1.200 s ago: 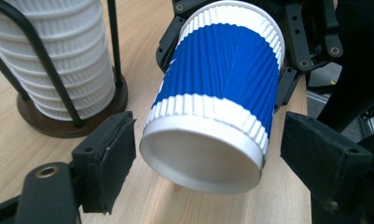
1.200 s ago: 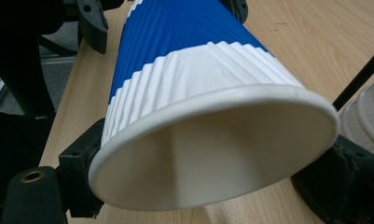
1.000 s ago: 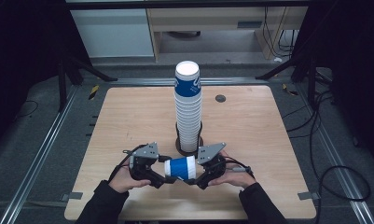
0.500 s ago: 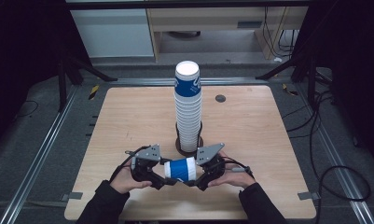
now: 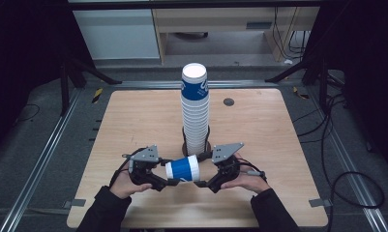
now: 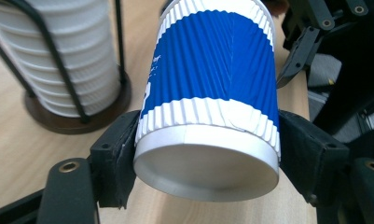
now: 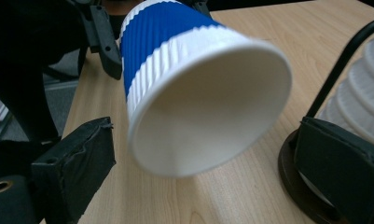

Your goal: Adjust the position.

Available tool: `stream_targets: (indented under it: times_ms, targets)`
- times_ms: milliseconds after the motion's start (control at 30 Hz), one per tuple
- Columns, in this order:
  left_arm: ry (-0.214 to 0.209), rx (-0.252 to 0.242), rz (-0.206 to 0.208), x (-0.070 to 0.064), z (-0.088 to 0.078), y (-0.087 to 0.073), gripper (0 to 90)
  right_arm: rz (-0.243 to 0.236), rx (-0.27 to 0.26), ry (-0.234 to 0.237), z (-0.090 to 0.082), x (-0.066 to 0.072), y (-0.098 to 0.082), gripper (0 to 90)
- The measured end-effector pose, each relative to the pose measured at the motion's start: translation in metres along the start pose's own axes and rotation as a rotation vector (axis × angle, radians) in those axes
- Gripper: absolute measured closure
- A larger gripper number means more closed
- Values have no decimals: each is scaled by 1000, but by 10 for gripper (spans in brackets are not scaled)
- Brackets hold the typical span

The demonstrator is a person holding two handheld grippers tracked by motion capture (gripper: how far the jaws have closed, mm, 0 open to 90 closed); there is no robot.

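Jaws on the left gripper (image 5: 163,180) have just been closing and are now squeezing the bottom end of the blue-and-white cup (image 5: 182,169), which is lying sideways just above the table (image 5: 133,116), right in front of the cup stack (image 5: 195,113). Right gripper (image 5: 205,182) has just been spreading its jaws, and they're standing clear of the rim, so I'd say the handover is finishing; next the right one needs backing away without bumping the cup.

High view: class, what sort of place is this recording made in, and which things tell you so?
Probably a lab or recording workspace, not a café: a bare wooden table sits between metal floor rails, loose cables trail around it, and dark stands frame it.
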State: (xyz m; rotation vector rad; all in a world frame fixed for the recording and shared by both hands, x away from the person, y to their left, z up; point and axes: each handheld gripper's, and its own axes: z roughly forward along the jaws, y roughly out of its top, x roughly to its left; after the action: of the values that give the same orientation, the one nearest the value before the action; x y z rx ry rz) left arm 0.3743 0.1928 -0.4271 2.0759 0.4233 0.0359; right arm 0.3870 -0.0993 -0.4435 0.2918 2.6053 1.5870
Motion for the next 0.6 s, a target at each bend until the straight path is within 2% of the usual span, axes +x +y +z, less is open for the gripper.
stream_targets:
  times_ms: [133,267,433,600]
  targets:
    - [-4,-94,-8,2,-10,0,265,28,-34,-6,-7,-3,1,52]
    - [-12,-148,-5,1,-14,2,265,51,-74,-7,-11,-4,1,55]
    - [-52,-180,2,-2,-12,4,265,60,-120,17,-14,-3,4,59]
    - [-69,-173,26,-7,-7,8,265,59,-148,48,-15,-1,6,63]
